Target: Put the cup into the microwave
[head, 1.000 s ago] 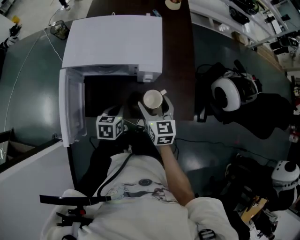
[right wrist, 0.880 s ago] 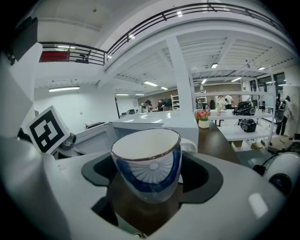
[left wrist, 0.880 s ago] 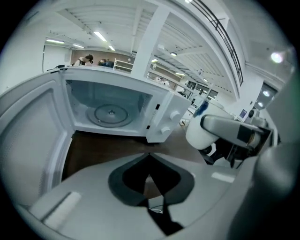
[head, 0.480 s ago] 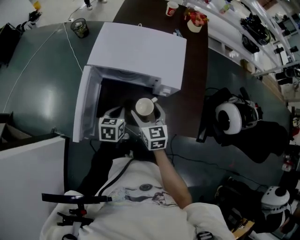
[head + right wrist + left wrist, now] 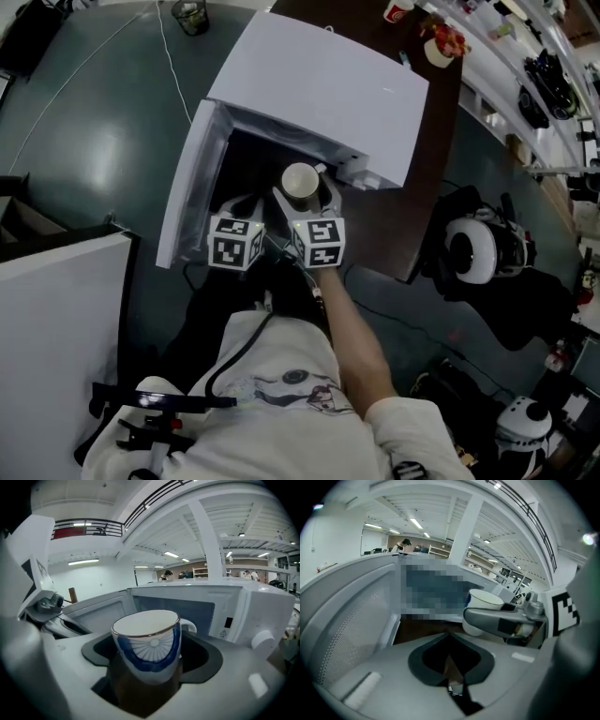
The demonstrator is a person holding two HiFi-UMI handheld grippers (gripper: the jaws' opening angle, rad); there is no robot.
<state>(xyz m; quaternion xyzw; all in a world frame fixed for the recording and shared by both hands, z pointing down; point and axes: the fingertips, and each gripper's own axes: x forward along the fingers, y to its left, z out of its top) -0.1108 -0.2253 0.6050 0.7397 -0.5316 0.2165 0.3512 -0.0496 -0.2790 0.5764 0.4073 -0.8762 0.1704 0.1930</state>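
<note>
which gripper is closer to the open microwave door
Left. The left gripper is just beside the microwave door, which swings out on that side. The right gripper, shut on the cup, is farther across the opening, toward the control-panel side.

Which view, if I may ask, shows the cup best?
The right gripper view: the cup sits central, blue pattern plain. The head view shows only its open top; the left gripper view, its rim and upper side.
</note>
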